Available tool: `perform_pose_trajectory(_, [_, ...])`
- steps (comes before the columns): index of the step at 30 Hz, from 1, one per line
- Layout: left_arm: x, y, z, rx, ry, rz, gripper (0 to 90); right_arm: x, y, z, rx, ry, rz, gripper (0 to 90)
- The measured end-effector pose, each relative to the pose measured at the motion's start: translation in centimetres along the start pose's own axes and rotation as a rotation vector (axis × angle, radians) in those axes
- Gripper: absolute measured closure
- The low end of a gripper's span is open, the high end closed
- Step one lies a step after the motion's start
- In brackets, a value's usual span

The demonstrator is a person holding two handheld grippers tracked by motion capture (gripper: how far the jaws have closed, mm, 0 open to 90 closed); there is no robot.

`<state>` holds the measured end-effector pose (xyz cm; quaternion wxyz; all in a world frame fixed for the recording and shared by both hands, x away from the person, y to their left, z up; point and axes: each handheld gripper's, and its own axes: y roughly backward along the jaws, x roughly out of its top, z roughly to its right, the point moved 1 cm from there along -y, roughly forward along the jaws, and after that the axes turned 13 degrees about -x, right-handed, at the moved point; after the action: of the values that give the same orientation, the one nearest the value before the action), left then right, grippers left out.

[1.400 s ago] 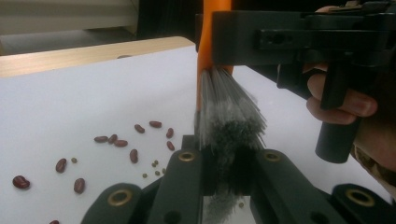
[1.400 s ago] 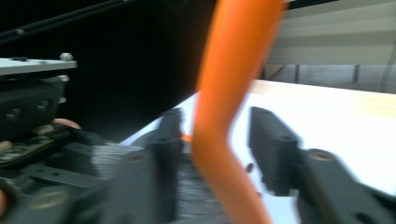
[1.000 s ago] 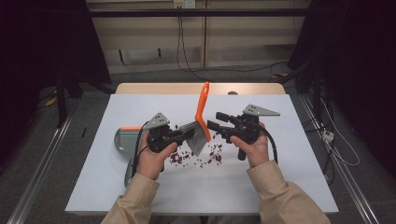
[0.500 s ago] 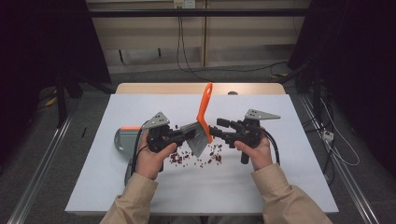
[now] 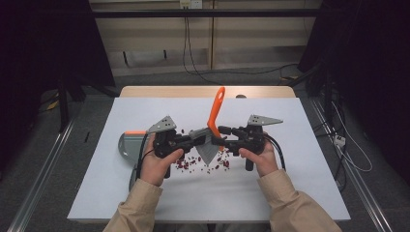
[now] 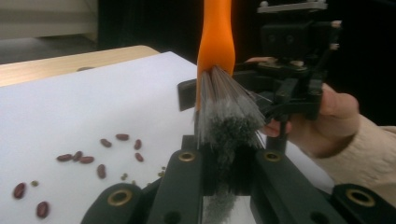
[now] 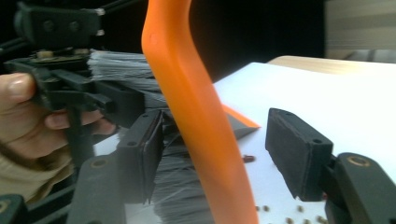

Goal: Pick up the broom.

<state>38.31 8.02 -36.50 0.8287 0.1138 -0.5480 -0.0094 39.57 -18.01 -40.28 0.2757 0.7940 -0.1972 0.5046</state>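
My left gripper [image 6: 229, 163] pinches the brush [image 6: 215, 42] bristles – my right gripper [image 7: 219, 154] stands spread around its handle – the bristle tips are hidden.

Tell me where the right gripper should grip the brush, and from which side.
Grip the orange handle low, just above the bristles, coming in level from the brush's right. The handle stands nearly upright and slim there, already between the right gripper's open pads, while the left gripper is shut on the bristles, steadying it.
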Motion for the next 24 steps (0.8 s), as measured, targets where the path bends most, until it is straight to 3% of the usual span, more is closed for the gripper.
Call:
perform_pose_trajectory(2, [0.0,-0.1,0.0,-0.027,-0.006,0.004,85.1,-0.1,-0.1,0.0,0.045,-0.003,0.002,36.1])
perform_pose_trajectory(5, [0.0,-0.1,0.0,-0.042,-0.023,-0.002,85.1,-0.1,0.0,-0.1,0.103,0.003,-0.005,48.5])
perform_pose_trajectory(8, [0.1,0.2,-0.2,-0.024,-0.031,0.019,84.8,-0.2,0.3,-0.1,0.109,0.030,-0.031,61.9])
perform_pose_trajectory(10, [0.1,0.4,-0.4,-0.027,-0.024,0.036,83.0,-0.1,0.6,-0.2,0.138,0.026,-0.040,68.6])
perform_pose_trajectory(13, [0.1,0.5,-0.6,0.000,-0.026,0.050,74.5,0.3,1.0,-0.7,0.115,0.045,-0.045,69.8])
perform_pose_trajectory(15, [0.1,0.5,-0.6,0.045,-0.043,0.039,69.1,0.5,1.4,-0.7,0.096,0.041,-0.053,69.9])
perform_pose_trajectory(21, [-0.1,1.3,-1.3,0.126,-0.055,-0.010,50.6,0.9,2.7,0.5,-0.027,0.034,-0.107,70.0])
perform_pose_trajectory(24, [-0.1,1.5,-1.4,0.150,-0.072,-0.032,46.4,1.0,3.2,0.9,-0.091,0.038,-0.127,70.1])
